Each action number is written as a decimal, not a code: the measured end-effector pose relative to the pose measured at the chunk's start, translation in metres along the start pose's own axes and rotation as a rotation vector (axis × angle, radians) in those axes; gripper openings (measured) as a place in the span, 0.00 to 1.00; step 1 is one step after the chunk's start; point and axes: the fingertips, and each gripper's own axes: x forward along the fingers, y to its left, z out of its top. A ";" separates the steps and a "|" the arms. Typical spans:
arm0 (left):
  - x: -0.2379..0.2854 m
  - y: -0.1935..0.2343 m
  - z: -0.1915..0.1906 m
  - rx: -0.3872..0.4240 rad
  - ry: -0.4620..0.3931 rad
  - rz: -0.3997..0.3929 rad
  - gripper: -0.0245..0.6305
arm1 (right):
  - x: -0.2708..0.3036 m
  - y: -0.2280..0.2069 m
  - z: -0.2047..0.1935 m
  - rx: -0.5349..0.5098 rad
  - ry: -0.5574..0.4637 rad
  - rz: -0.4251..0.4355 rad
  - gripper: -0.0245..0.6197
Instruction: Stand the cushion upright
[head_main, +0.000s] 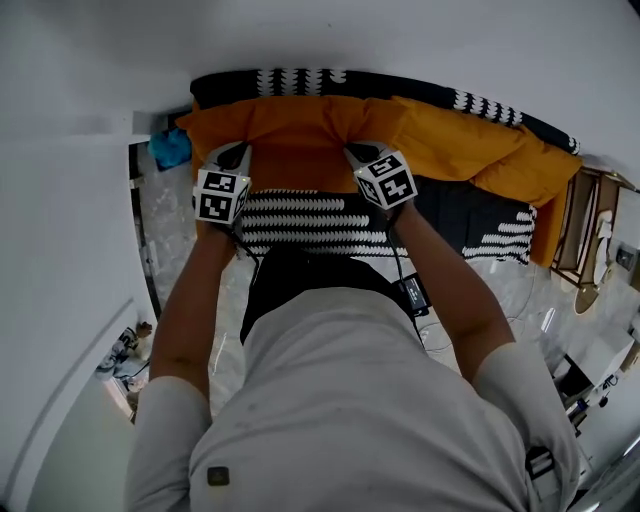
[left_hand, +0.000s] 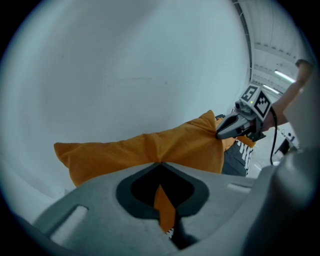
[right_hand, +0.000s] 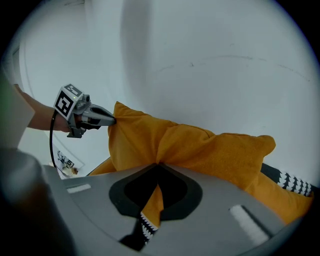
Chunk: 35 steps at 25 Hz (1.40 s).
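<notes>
Wall, white and plain (head_main: 420, 50), fills the upper field of every view. Below it lies a black seat cover with rows of white toothed stripes (head_main: 320, 215); whether it belongs to a sofa or a bed cannot be told. Between the two, the long orange fabric cushion (head_main: 300, 135) is held close before the wall, its length running left to right. The left hand-held gripper (head_main: 234, 153) and the right hand-held gripper (head_main: 357, 153) are each closed on a small pinch of cloth along one long edge of the cushion. A tongue of orange shows between each pair of jaws in the gripper views.

Hazards, as judged: each hold is on a thin fold of cloth only, so the fabric could slide out of the jaws and let the cushion flop forward onto the cover. The filling looks soft, so the parts beyond each grip could sag or fold. If released without a firm lean on the wall, the cushion could tip over.

Concealed: the cushion's lower edge lies behind the grippers and forearms, so contact with the cover is unconfirmed. Further orange fabric at the right (head_main: 520, 165) may be the same cushion or a second one. Small teal object (head_main: 170, 148) at the left margin cannot be identified.
</notes>
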 end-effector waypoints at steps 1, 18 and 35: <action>0.008 0.004 -0.001 0.012 0.005 -0.004 0.05 | 0.009 -0.006 -0.001 0.004 0.010 -0.004 0.06; 0.116 0.042 -0.010 0.010 0.043 -0.021 0.05 | 0.091 -0.071 -0.012 -0.015 0.082 -0.069 0.06; 0.148 0.045 -0.070 -0.062 0.120 -0.020 0.05 | 0.129 -0.062 -0.053 -0.048 0.149 -0.052 0.06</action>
